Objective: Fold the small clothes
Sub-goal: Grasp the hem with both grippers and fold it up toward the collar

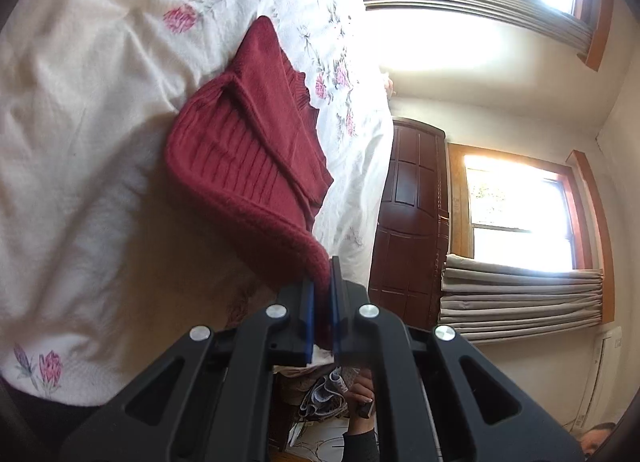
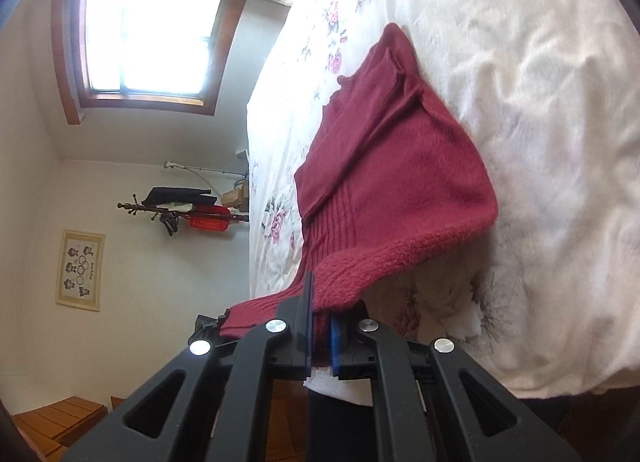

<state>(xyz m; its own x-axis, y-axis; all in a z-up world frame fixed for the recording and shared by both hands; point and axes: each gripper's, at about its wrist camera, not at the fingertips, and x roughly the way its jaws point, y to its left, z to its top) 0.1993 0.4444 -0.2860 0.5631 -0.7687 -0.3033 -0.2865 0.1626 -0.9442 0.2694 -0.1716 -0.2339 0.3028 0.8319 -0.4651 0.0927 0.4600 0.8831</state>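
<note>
Hand-held grippers (image 1: 323, 282) (image 2: 322, 302) on sweater (image 1: 248, 150) hem.

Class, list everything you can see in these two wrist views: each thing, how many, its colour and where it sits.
dark red knitted sweater: one, partly folded on the bed, hem lifted
white floral bedspread: one, under the sweater
wood-framed windows: two in left view
dark wooden door: one, beyond the bed
framed picture: one, on the wall
left claw: one, black, shut on the hem
right claw: one, black, shut on the hem
</note>
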